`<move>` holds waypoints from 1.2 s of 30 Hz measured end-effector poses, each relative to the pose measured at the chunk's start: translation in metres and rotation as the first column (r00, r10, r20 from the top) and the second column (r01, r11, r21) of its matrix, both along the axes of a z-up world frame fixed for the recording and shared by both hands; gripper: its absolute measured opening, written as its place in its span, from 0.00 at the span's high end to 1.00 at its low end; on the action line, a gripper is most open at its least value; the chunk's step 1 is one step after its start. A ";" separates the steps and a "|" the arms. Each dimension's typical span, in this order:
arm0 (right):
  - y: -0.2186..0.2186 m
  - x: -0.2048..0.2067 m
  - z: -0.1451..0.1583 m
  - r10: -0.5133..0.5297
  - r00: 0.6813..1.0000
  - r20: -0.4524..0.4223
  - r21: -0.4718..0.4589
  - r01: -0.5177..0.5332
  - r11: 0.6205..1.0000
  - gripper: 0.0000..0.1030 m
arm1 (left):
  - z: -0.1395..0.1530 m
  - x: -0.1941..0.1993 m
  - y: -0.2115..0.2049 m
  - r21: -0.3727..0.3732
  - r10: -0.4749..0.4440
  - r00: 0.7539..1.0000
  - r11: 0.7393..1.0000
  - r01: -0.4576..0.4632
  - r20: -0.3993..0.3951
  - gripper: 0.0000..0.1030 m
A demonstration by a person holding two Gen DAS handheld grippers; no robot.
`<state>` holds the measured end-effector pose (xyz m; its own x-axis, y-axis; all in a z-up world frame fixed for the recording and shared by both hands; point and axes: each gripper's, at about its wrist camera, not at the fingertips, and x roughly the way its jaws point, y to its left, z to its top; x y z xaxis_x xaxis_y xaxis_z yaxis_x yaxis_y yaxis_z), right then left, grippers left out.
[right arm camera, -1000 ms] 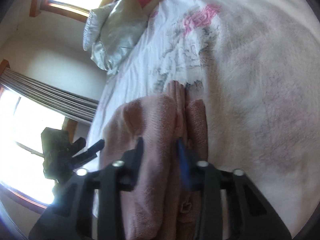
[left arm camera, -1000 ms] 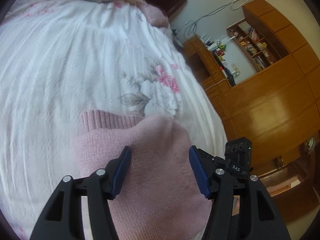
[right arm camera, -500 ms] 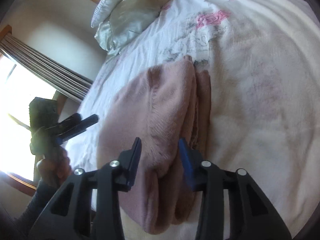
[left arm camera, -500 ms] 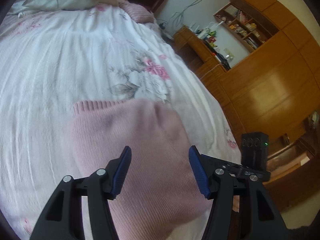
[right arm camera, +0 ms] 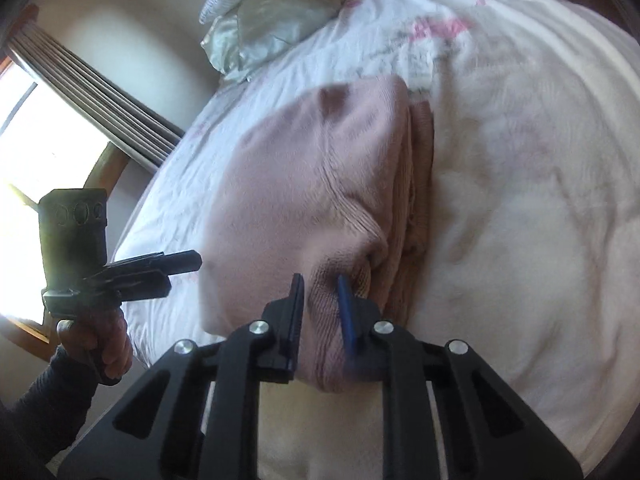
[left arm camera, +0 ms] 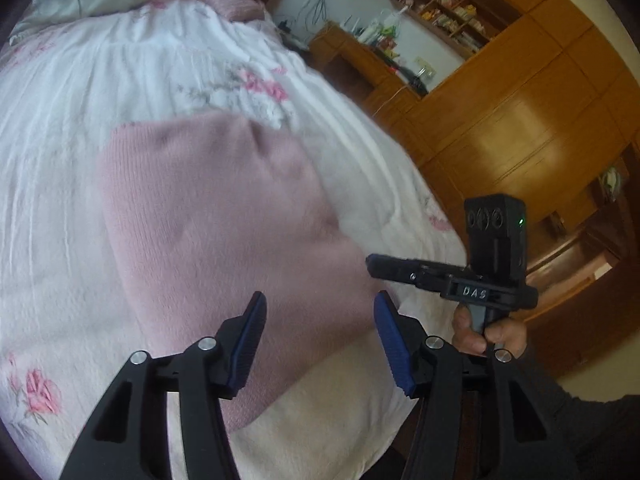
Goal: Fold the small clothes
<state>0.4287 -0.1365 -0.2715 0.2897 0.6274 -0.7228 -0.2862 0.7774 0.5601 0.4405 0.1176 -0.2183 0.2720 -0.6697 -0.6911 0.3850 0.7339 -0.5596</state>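
Floral white bedspread [left arm camera: 120, 92], wooden wardrobe [left arm camera: 520, 120], bright curtained window [right arm camera: 48, 136]

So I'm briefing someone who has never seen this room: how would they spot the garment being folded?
Start at the bed, covered by a white quilt printed with pink roses. Near its closer edge lies the pink knit sweater, already folded into a thick pad. It is the only plain, solid-pink ribbed piece on the quilt, and the right gripper pinches its near fold.

A home bedroom: floral bedspread [left arm camera: 120, 92], pillow [right arm camera: 276, 20], wooden wardrobe [left arm camera: 520, 128], curtained window [right arm camera: 48, 136].
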 end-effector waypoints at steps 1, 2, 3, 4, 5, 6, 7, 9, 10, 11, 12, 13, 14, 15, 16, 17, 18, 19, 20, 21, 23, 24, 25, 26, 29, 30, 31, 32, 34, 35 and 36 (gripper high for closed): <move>0.000 0.001 -0.014 -0.010 1.000 -0.014 -0.035 0.009 0.999 0.93 | -0.017 -0.001 -0.002 0.034 0.004 0.999 0.999 -0.003 -0.036 0.46; -0.003 0.000 -0.023 -0.019 1.000 -0.021 -0.040 0.018 0.999 0.99 | -0.033 -0.002 -0.004 0.054 0.005 0.998 0.999 -0.001 -0.068 0.46; -0.005 -0.001 -0.024 -0.025 0.999 -0.029 -0.028 0.024 0.999 0.99 | -0.045 -0.004 -0.006 0.067 -0.005 0.996 0.998 0.010 -0.085 0.46; -0.008 -0.003 -0.021 -0.031 0.999 -0.031 -0.018 0.031 0.999 0.99 | -0.051 -0.007 -0.007 0.074 -0.008 0.997 0.997 0.014 -0.082 0.46; -0.011 -0.006 -0.016 -0.030 0.999 -0.028 -0.005 0.030 1.000 0.96 | -0.050 -0.011 -0.007 0.073 -0.003 0.997 0.997 0.008 -0.072 0.46; -0.015 -0.010 -0.009 -0.024 0.999 -0.024 0.012 0.025 1.000 0.89 | -0.045 -0.013 -0.005 0.056 0.010 0.997 0.998 -0.006 -0.073 0.44; -0.020 -0.013 -0.002 -0.020 1.000 -0.018 0.033 0.021 0.999 0.84 | -0.039 -0.017 -0.001 0.024 0.025 0.997 0.999 -0.023 -0.079 0.41; -0.036 -0.014 0.008 -0.031 0.999 -0.023 0.083 0.033 0.996 0.48 | -0.023 -0.029 0.015 -0.073 0.053 0.996 0.996 -0.058 -0.069 0.25; -0.046 -0.013 0.009 -0.039 0.999 -0.035 0.120 0.043 0.992 0.40 | -0.017 -0.037 0.026 -0.114 0.072 0.996 0.990 -0.078 -0.057 0.22; -0.056 -0.010 0.009 -0.045 0.997 -0.056 0.163 0.054 0.985 0.30 | -0.014 -0.044 0.038 -0.148 0.097 0.994 0.983 -0.104 -0.054 0.19; -0.065 -0.005 0.008 -0.053 0.995 -0.088 0.212 0.071 0.975 0.23 | -0.014 -0.049 0.050 -0.176 0.124 0.990 0.975 -0.134 -0.064 0.19; -0.076 0.005 0.003 -0.058 0.989 -0.139 0.272 0.094 0.958 0.20 | -0.017 -0.054 0.063 -0.198 0.154 0.985 0.966 -0.168 -0.083 0.18; -0.083 0.017 -0.004 -0.046 0.981 -0.188 0.330 0.107 0.938 0.12 | -0.023 -0.057 0.077 -0.221 0.189 0.976 0.953 -0.209 -0.110 0.18; -0.086 0.026 -0.011 -0.032 0.972 -0.234 0.377 0.121 0.918 0.12 | -0.031 -0.057 0.090 -0.238 0.224 0.965 0.938 -0.252 -0.138 0.18; -0.090 0.042 -0.019 -0.030 0.960 -0.277 0.411 0.147 0.900 0.12 | -0.040 -0.058 0.104 -0.255 0.261 0.950 0.920 -0.298 -0.169 0.18; -0.091 0.055 -0.023 -0.032 0.954 -0.299 0.425 0.163 0.890 0.12 | -0.051 -0.057 0.119 -0.286 0.299 0.931 0.892 -0.350 -0.209 0.18; -0.090 0.067 -0.025 -0.026 0.951 -0.308 0.429 0.163 0.888 0.12 | -0.063 -0.056 0.131 -0.320 0.324 0.912 0.861 -0.395 -0.253 0.18; -0.086 0.080 -0.028 -0.014 0.949 -0.314 0.426 0.154 0.891 0.12 | -0.075 -0.053 0.142 -0.351 0.338 0.893 0.831 -0.432 -0.298 0.18; -0.080 0.091 -0.031 0.002 0.947 -0.322 0.421 0.141 0.896 0.12 | -0.086 -0.048 0.149 -0.372 0.343 0.878 0.808 -0.458 -0.335 0.18; -0.078 0.101 -0.033 0.017 0.944 -0.328 0.412 0.127 0.903 0.12 | -0.096 -0.043 0.152 -0.384 0.341 0.868 0.794 -0.471 -0.361 0.18; -0.063 0.117 -0.037 0.048 0.941 -0.334 0.381 0.088 0.920 0.12 | -0.109 -0.034 0.151 -0.401 0.318 0.869 0.790 -0.464 -0.379 0.18; -0.055 0.125 -0.040 0.062 0.940 -0.336 0.364 0.069 0.929 0.12 | -0.113 -0.028 0.146 -0.408 0.299 0.878 0.797 -0.445 -0.374 0.18; -0.046 0.132 -0.043 0.072 0.939 -0.337 0.346 0.053 0.937 0.12 | -0.116 -0.023 0.141 -0.413 0.275 0.887 0.807 -0.422 -0.371 0.18; -0.039 0.137 -0.044 0.079 0.939 -0.335 0.334 0.039 0.942 0.12 | -0.119 -0.017 0.138 -0.418 0.255 0.894 0.813 -0.405 -0.369 0.18; -0.023 0.151 -0.049 0.095 0.942 -0.323 0.321 0.015 0.947 0.11 | -0.125 -0.009 0.121 -0.439 0.189 0.915 0.830 -0.344 -0.357 0.18; -0.019 0.156 -0.050 0.100 0.942 -0.321 0.325 0.010 0.946 0.11 | -0.125 -0.005 0.117 -0.446 0.170 0.920 0.834 -0.325 -0.354 0.18; -0.016 0.161 -0.051 0.103 0.942 -0.319 0.328 0.007 0.945 0.11 | -0.128 -0.002 0.112 -0.455 0.151 0.924 0.835 -0.310 -0.352 0.18; -0.016 0.161 -0.053 0.105 0.942 -0.318 0.331 0.006 0.944 0.11 | -0.128 0.000 0.109 -0.463 0.136 0.927 0.836 -0.296 -0.348 0.18; -0.011 0.168 -0.055 0.109 0.942 -0.317 0.336 0.004 0.942 0.10 | -0.132 0.004 0.104 -0.475 0.115 0.931 0.834 -0.280 -0.347 0.18; -0.014 0.165 -0.057 0.115 0.943 -0.314 0.344 0.000 0.939 0.09 | -0.133 0.008 0.099 -0.484 0.104 0.933 0.832 -0.272 -0.345 0.18; -0.011 0.168 -0.058 0.121 0.943 -0.311 0.351 -0.005 0.937 0.08 | -0.136 0.011 0.095 -0.496 0.088 0.934 0.828 -0.262 -0.345 0.18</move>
<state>0.5966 -0.1471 -0.3296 0.0292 0.8605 -0.5086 -0.0866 0.5091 0.8563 0.4511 0.2122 -0.3538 0.2620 -0.9132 -0.3122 0.0324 0.3317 -0.9428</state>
